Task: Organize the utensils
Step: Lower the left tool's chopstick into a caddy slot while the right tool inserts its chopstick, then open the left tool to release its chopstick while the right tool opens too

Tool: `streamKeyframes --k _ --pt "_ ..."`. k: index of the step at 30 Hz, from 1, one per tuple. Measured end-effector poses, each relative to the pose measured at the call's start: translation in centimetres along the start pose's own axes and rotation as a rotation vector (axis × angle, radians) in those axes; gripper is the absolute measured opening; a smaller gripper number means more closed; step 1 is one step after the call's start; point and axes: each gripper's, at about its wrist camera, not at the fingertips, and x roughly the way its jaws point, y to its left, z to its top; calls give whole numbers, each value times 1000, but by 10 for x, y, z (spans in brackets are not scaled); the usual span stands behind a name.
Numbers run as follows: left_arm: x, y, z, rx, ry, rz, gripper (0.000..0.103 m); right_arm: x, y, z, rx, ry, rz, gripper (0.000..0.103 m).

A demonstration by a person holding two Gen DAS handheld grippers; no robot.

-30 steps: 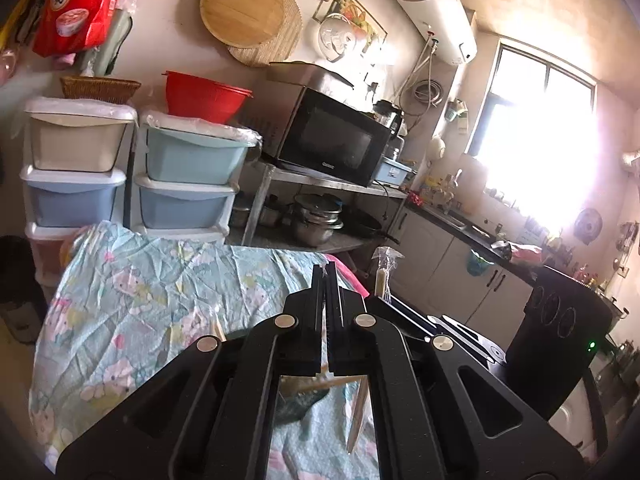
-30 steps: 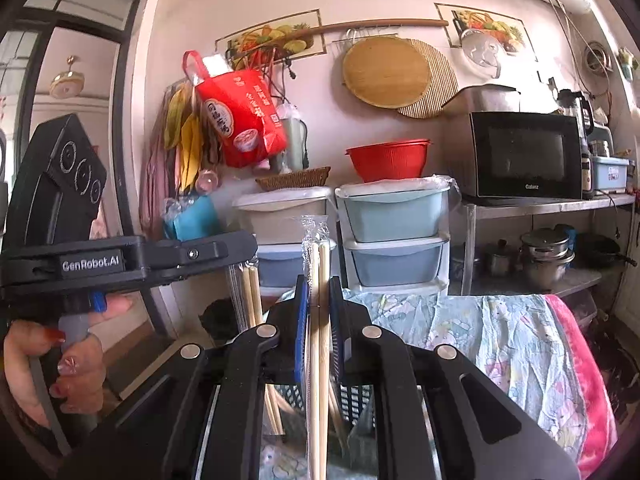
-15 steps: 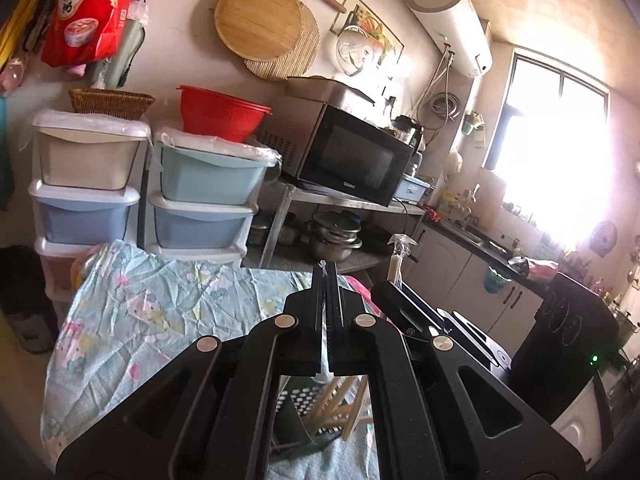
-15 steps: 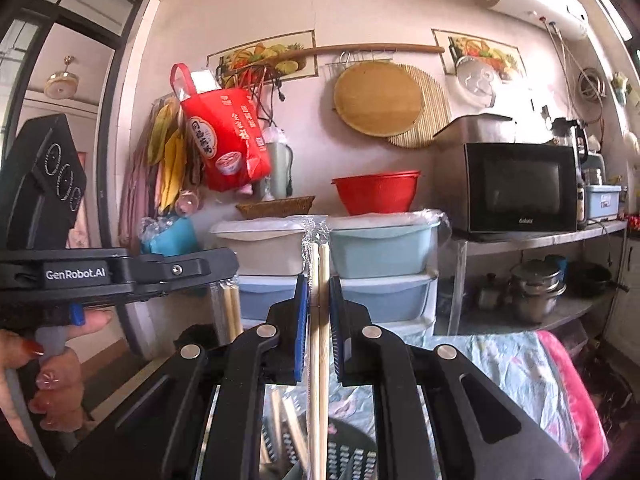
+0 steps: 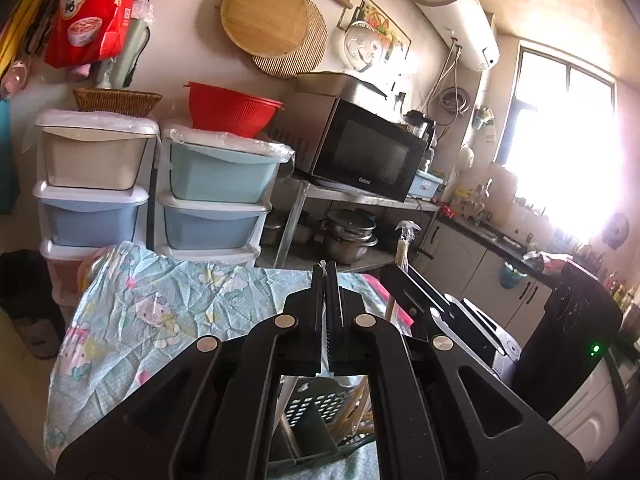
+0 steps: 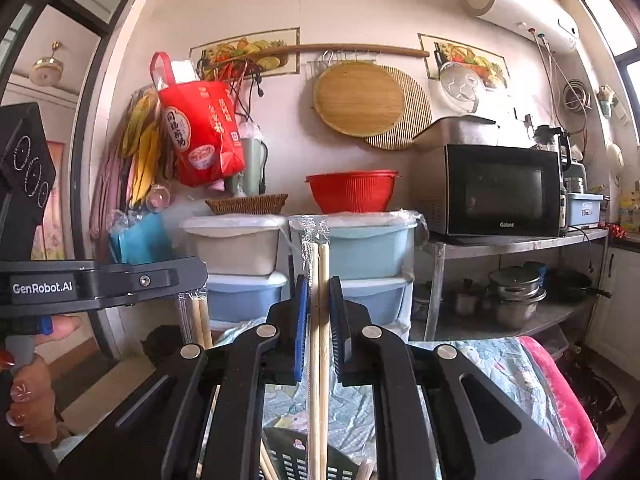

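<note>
- Above the cloth-covered surface [image 5: 168, 320]: right hand-held gripper [image 6: 319, 308] clamps an upright wrapped chopstick pair [image 6: 320, 280]; lower ends reach toward the dark slotted basket [image 6: 296, 460].
- Left hand-held gripper [image 5: 329, 280]: jaws fully closed, pinching a thin clear wrapper edge.
- Basket [image 5: 320, 412]: on the surface, below both grippers, containing more chopsticks [image 5: 352, 408].

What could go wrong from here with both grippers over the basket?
1. The wrapped chopsticks stand tall in the right gripper, pinched near mid-length; they could pivot or slip when lowered.
2. The utensil basket already holds chopsticks, so the new pair may jam.
3. The left gripper works close beside the right one; they could bump.
</note>
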Motion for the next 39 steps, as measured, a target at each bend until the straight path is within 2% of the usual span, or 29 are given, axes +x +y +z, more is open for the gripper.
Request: streamKeyframes --k 9,21,25,27,35,39 --pt "19 -3 -29 51 46 24 0 10 2 -22 -11 45 -18 11" --pt "32 10 -53 39 96 51 0 14 -3 -43 21 117 -11 11" --pt "30 15 -59 28 109 57 1 10 -8 -45 47 140 -9 27" --pt "28 17 -61 23 114 60 1 7 -9 -46 48 146 -3 27" --pt "15 21 -65 4 124 73 21 -11 -17 -50 77 176 1 38" --pt "4 20 -63 0 116 81 38 -23 -21 -49 88 182 -4 44"
